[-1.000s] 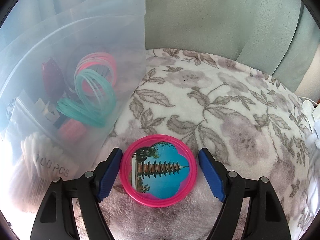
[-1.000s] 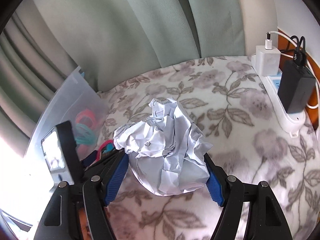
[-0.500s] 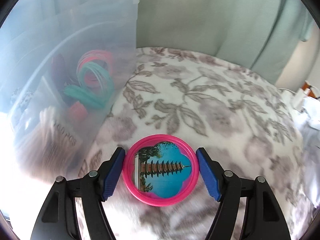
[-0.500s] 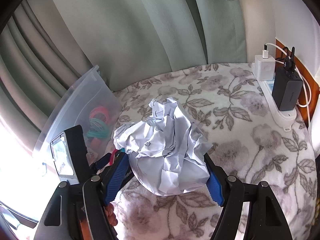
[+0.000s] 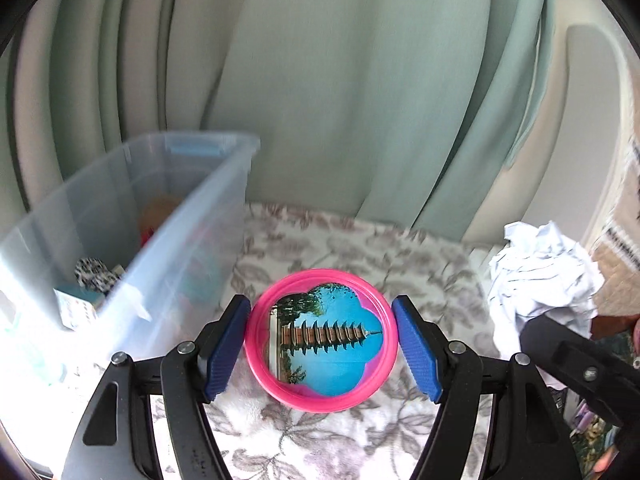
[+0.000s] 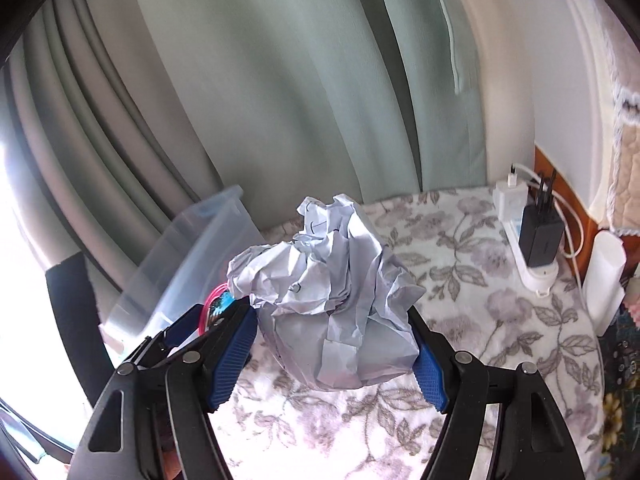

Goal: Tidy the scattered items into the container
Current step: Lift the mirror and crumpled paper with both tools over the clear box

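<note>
Pink-rimmed mirror (image 5: 321, 346) (pagoda picture facing up) is sitting clamped between the left gripper (image 5: 321, 347) pads, above the floral blanket (image 5: 360, 256). Crumpled paper (image 6: 332, 308) is filling the right gripper (image 6: 334, 354), pinched both sides. Clear container (image 5: 176, 248) is standing just left of both.

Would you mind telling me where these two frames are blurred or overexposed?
Left wrist view: the bin and curtain are smeared by motion blur, while the pink disc stays sharp. Right wrist view: daylight blows out the left edge, and the paper ball is crisp.
</note>
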Available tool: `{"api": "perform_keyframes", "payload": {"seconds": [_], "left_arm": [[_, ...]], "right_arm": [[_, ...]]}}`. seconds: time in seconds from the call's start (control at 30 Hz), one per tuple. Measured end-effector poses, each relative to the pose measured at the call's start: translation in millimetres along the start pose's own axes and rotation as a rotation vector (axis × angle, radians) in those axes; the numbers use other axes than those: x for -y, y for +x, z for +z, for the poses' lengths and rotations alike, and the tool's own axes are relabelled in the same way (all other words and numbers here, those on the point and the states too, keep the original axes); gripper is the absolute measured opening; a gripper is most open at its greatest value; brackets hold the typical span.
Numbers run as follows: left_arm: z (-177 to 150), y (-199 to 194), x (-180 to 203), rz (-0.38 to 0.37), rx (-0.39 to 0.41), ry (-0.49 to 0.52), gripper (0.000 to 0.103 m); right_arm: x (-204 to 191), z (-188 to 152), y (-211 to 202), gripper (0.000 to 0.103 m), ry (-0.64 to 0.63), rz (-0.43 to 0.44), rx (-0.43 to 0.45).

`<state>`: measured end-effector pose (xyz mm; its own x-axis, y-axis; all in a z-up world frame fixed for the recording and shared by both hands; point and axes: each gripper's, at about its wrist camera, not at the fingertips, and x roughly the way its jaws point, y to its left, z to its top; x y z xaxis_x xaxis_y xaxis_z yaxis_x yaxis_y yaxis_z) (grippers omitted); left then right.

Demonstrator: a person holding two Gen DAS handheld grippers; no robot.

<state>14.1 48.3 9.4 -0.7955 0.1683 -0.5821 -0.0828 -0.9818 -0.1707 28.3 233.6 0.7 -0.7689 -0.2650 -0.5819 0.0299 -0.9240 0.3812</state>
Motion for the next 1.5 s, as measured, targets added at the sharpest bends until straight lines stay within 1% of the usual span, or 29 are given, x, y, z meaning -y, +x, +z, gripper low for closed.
{"api": "perform_keyframes", "payload": {"seconds": [0.03,0.1,0.17,0.27,0.43,0.63,0.87,1.03,1.23,1.5], "left_arm": [[6.0,-4.9,-2.2,-0.009,0.022,-0.006,0.074],[16.3,-27.7,-5.4,-0.024,0.066,-0.018,0.074],[29.0,-49.3,-9.3,-0.032,0.106,-0.029,0.074],[39.7,-70.7,-18.4,-0.036,0.166,-0.047,0.074],[49.7,-98.2,-40.8,0.001,0.247,-0.083,0.074],[61.6,-129.6,-68.0,0.043,0.34,-0.129,0.074],[71.0,-139.1,-102.6,0.082,0.38,-0.194,0.074],[72.9,-133.2,-126.7,0.097,0.383,-0.237,0.074],[72.5,-115.3,-158.3,0.113,0.363,-0.278,0.074],[71.6,-80.0,-195.2,0.12,0.318,-0.317,0.074]], "right_arm": [[-4.3,2.4,-6.7,0.075,-0.005,0.003,0.016],[-15.4,6.5,-18.7,0.075,-0.02,0.012,0.044],[-27.1,10.3,-30.4,0.075,-0.038,0.022,0.071],[-44.8,16.1,-47.8,0.075,-0.063,0.037,0.112],[-76.3,22.7,-67.1,0.075,-0.118,0.073,0.16],[-111.7,28.9,-71.9,0.075,-0.183,0.101,0.18],[-147.1,32.3,-62.9,0.075,-0.242,0.134,0.17],[-173.2,33.7,-49.4,0.075,-0.294,0.146,0.15],[-198.3,30.8,-19.1,0.075,-0.328,0.159,0.103],[-227.0,18.8,34.6,0.075,-0.381,0.168,0.003]]}}
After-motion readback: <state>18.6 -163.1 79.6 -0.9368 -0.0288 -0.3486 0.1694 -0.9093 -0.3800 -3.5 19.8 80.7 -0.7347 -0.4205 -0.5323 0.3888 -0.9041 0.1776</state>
